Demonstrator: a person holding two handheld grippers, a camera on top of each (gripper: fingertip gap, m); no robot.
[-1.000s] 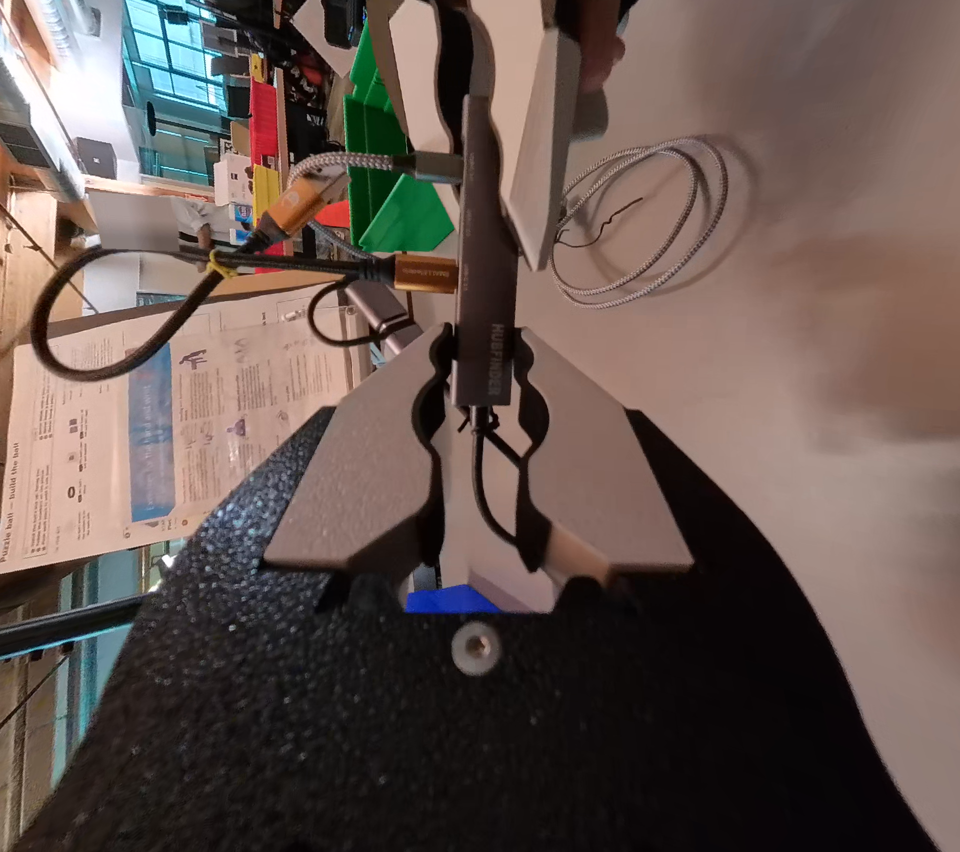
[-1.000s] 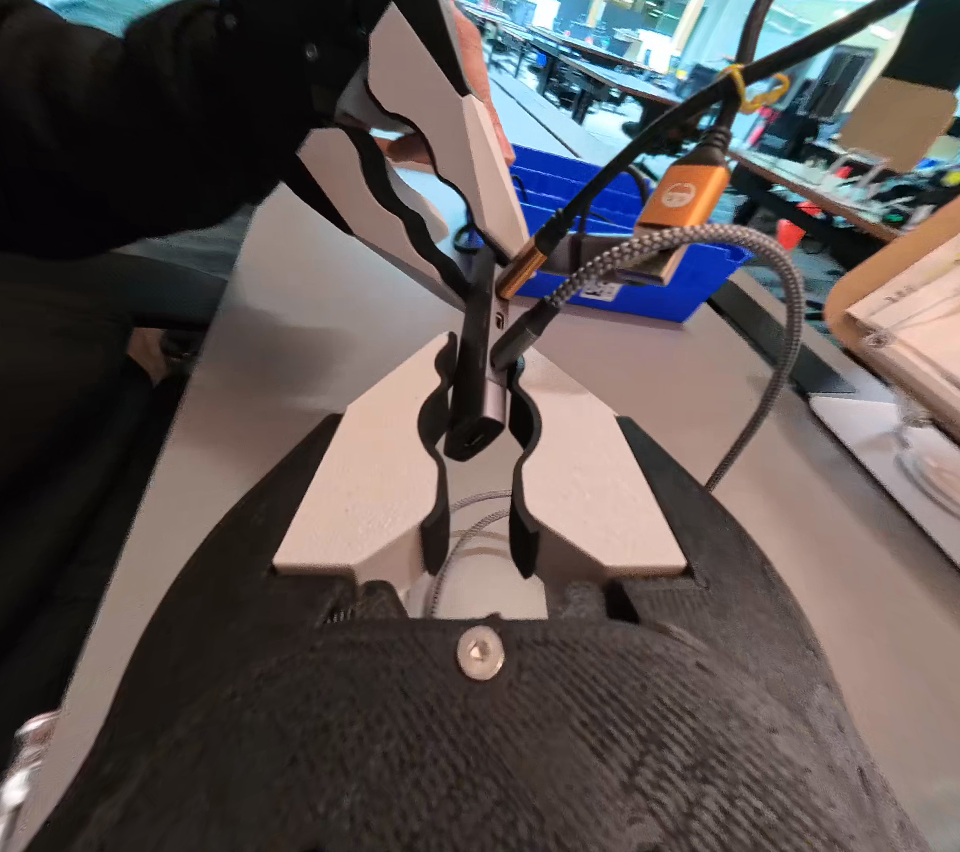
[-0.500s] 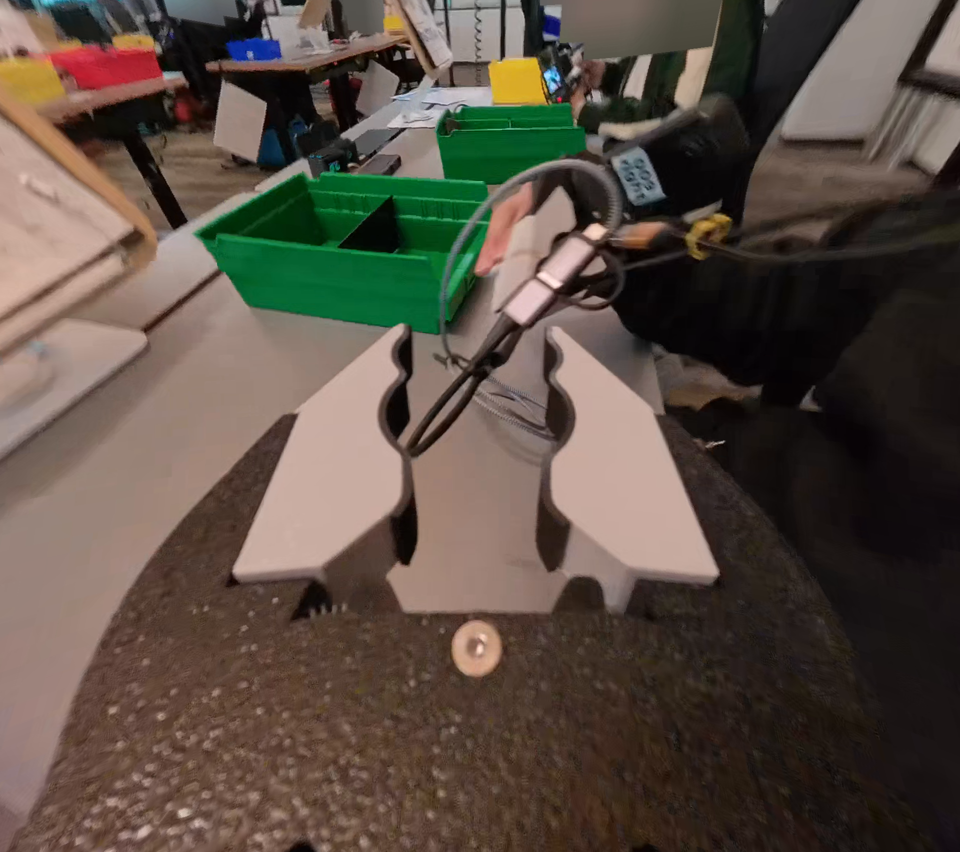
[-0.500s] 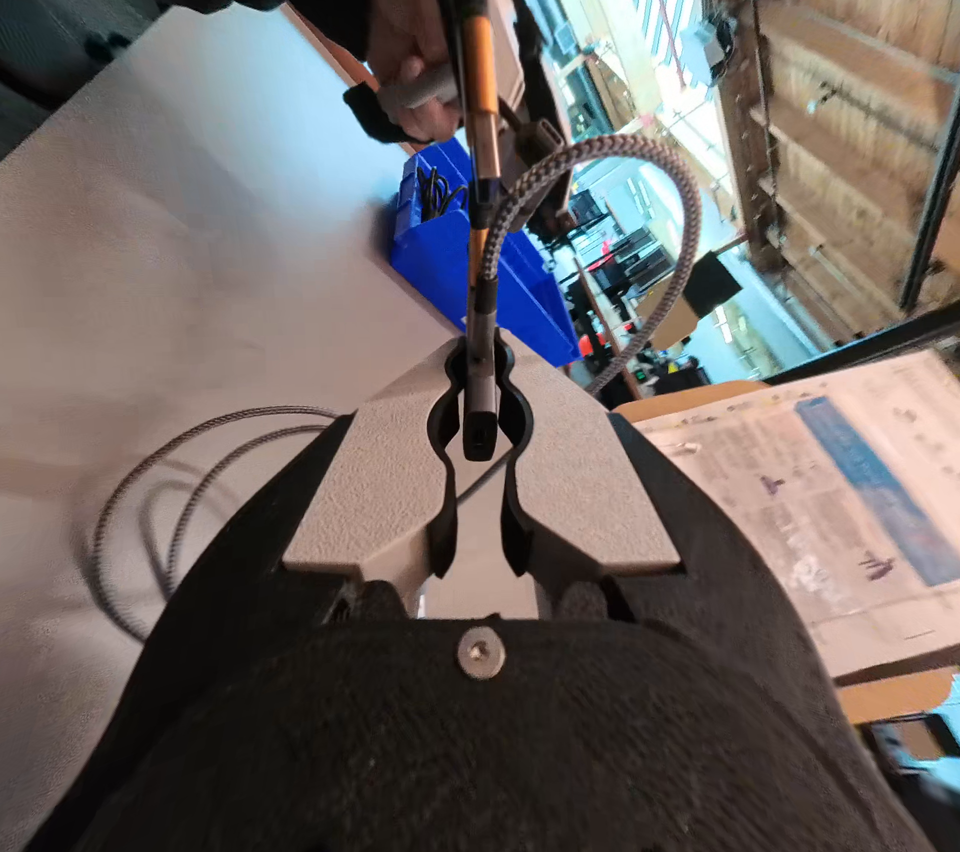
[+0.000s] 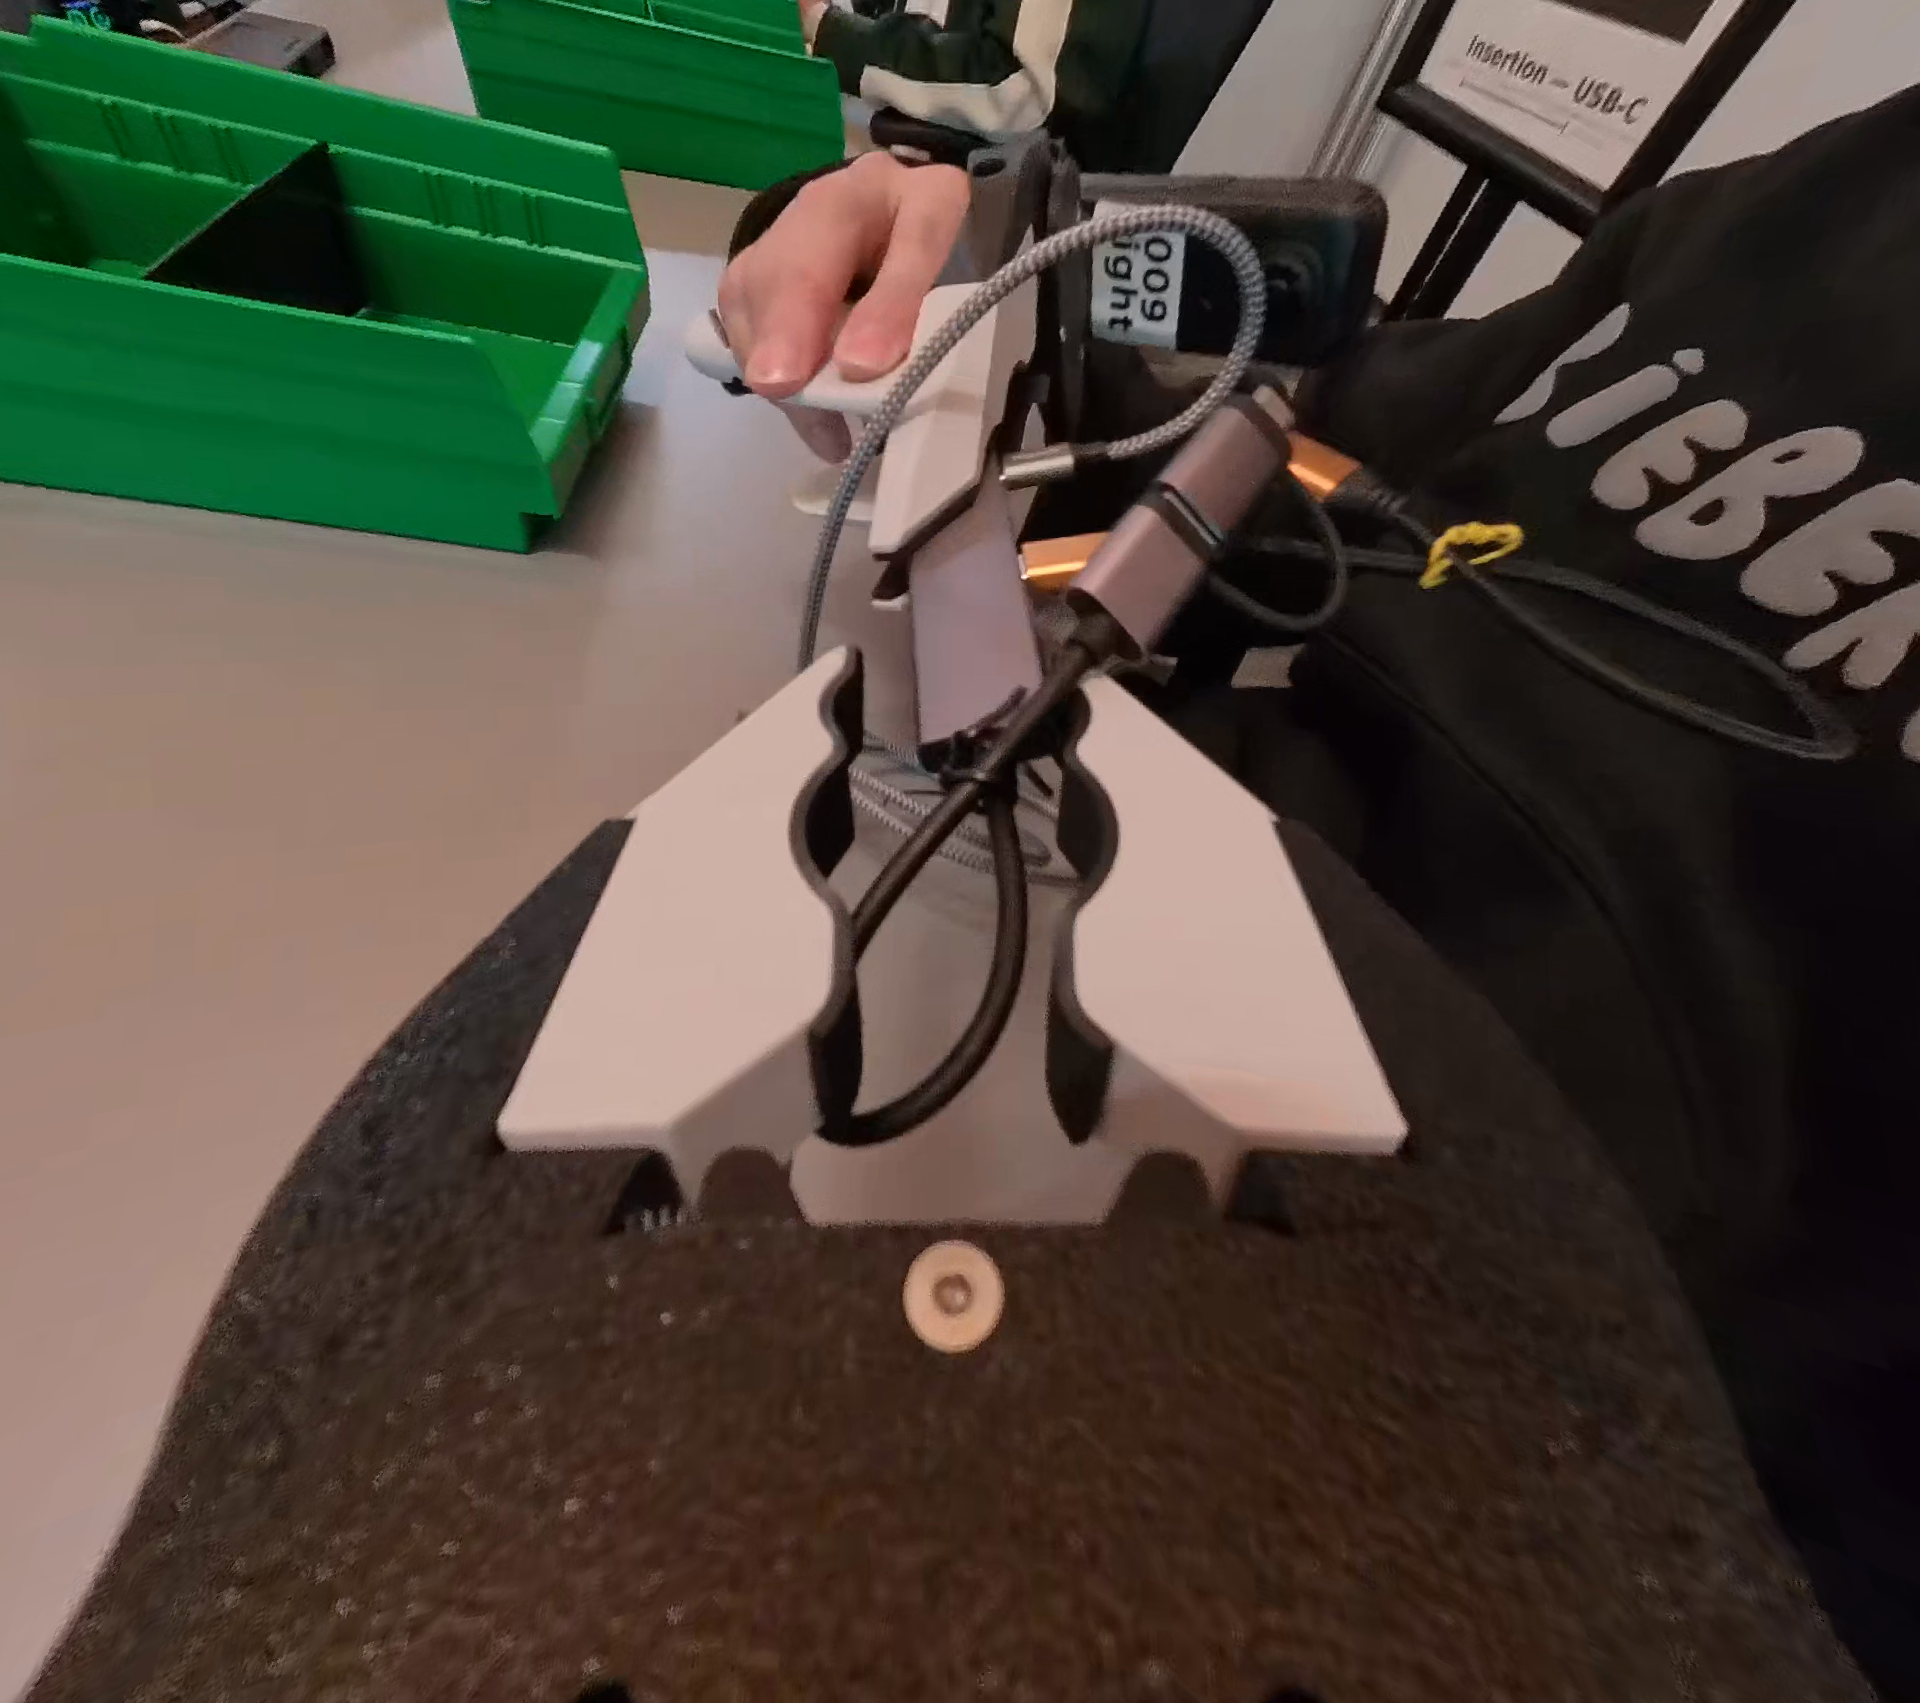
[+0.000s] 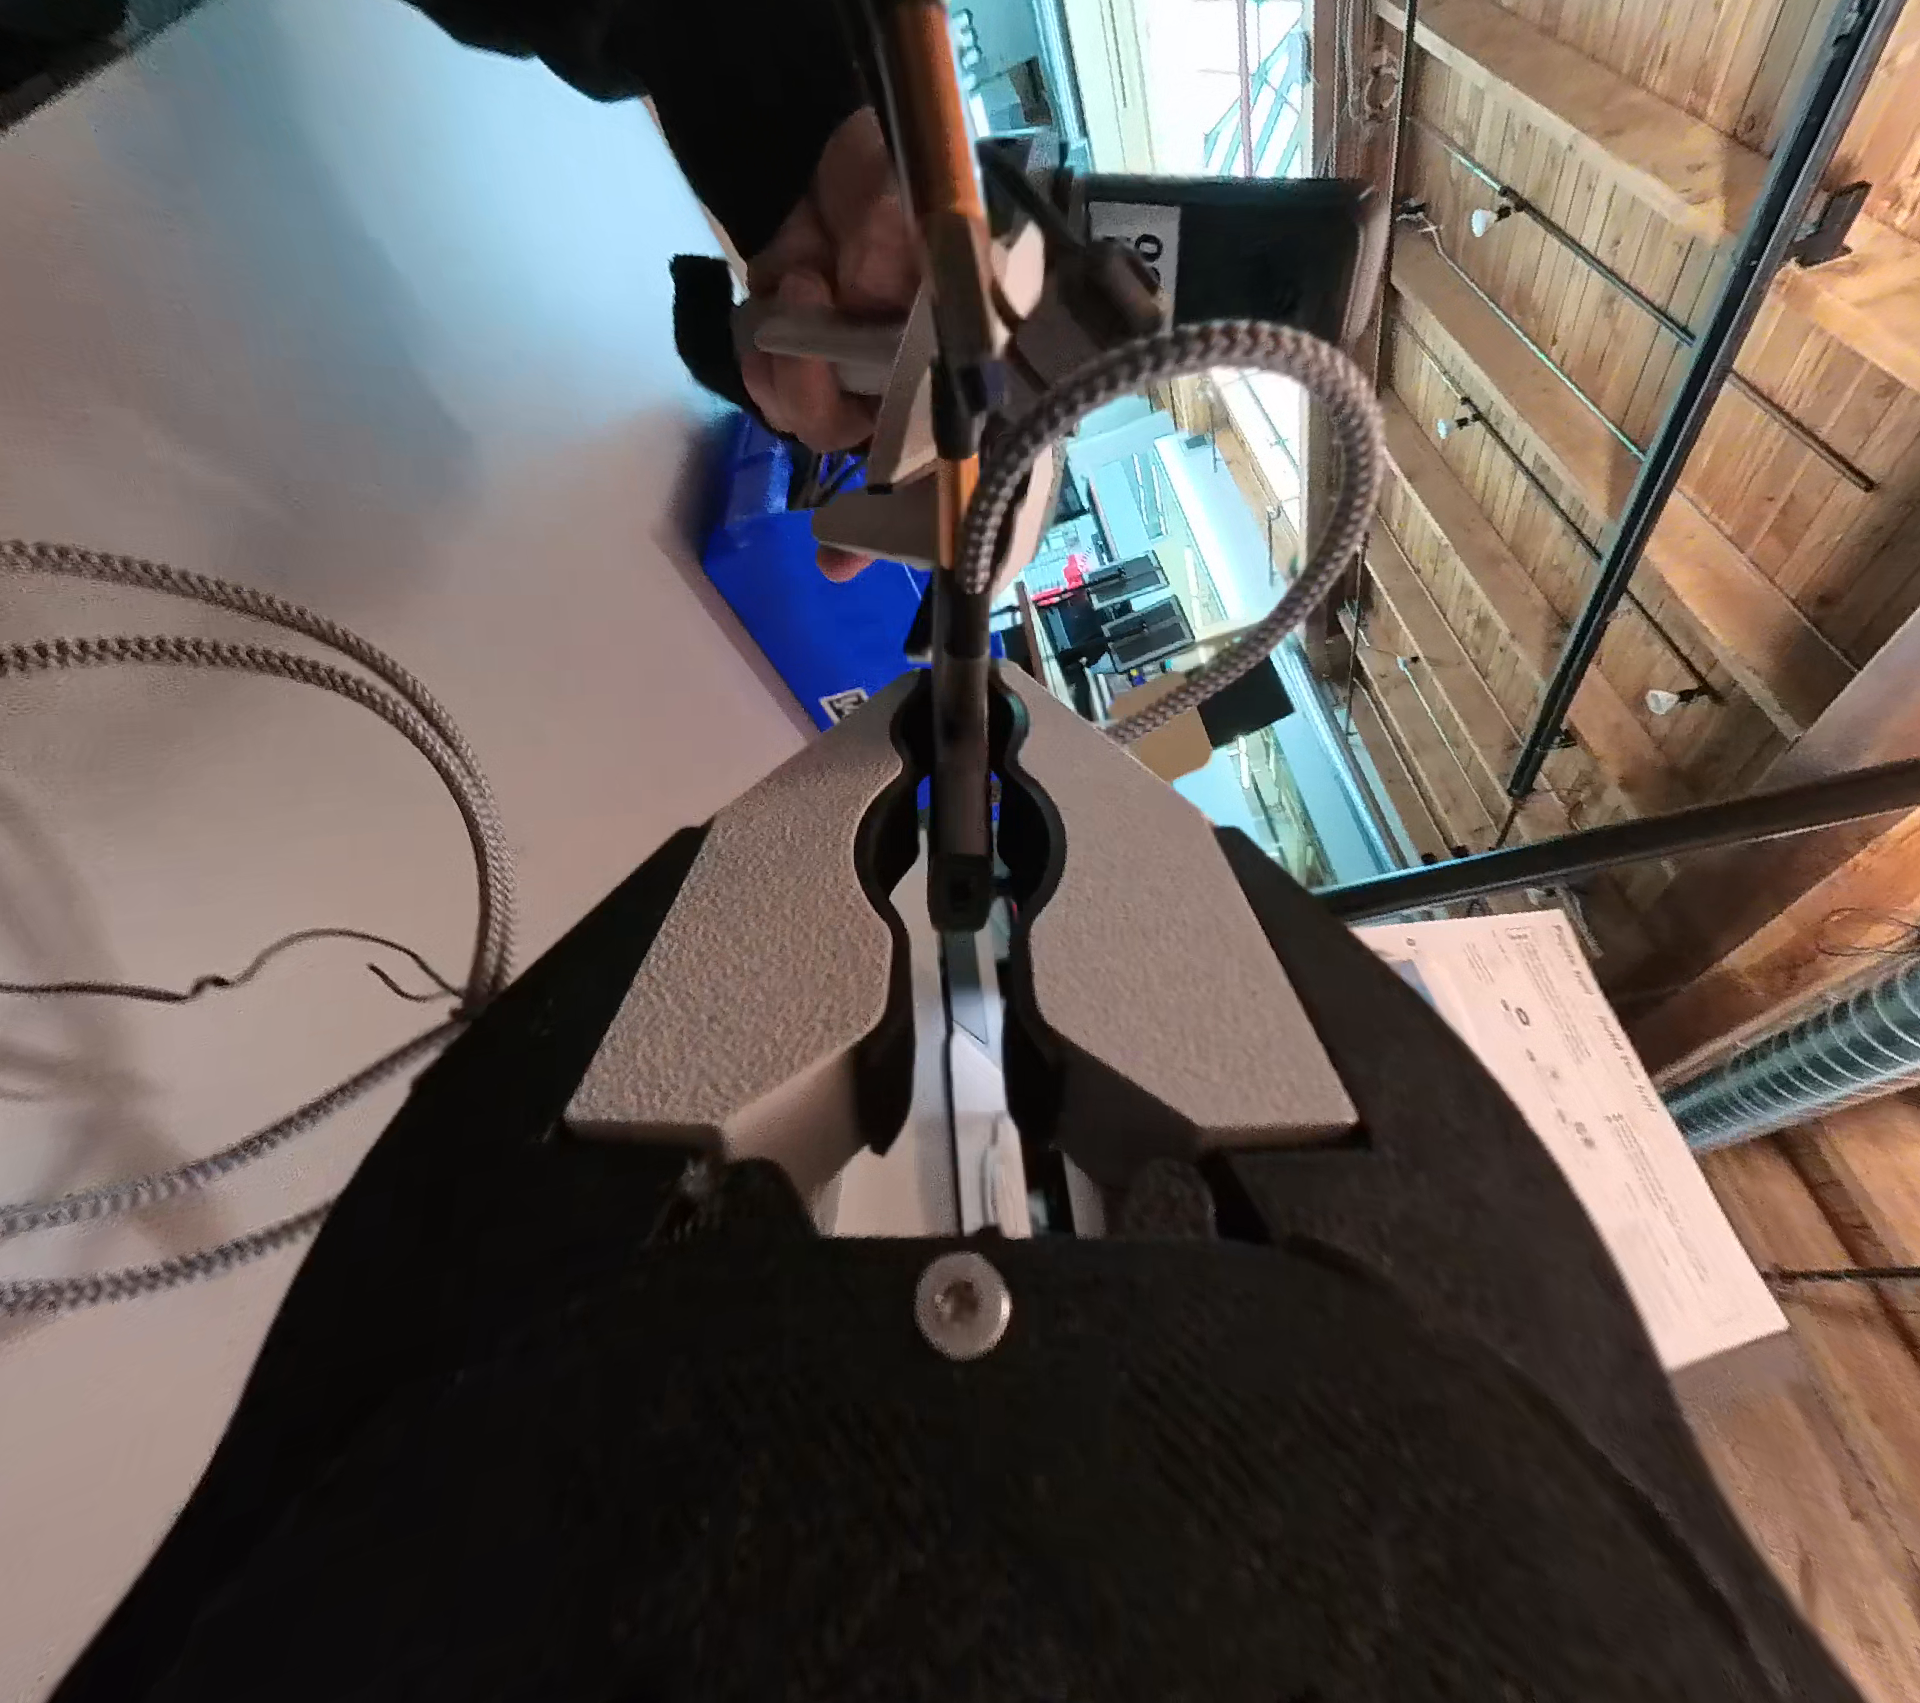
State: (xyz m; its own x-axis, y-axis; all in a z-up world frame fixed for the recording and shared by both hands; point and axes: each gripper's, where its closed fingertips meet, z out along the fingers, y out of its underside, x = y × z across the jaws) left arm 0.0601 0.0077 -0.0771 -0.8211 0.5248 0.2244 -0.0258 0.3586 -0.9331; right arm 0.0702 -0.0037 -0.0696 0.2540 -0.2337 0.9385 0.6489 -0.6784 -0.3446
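Two grippers — right gripper (image 6: 961,754) clamps hub (image 6: 958,812).

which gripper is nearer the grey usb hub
Right. The right gripper is shut on the grey usb hub; the left gripper is open, with the hub's end and looped black lead between its fingers, unclamped.

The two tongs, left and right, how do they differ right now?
The left tongs stand open, while the right tongs are shut on the grey hub. Only a thin black cable loops between the left fingers, whereas the right ones clamp the hub's end. The left tongs sit low over the grey table, the right ones are tipped sideways. Both have pale wavy-edged fingers on a black body.
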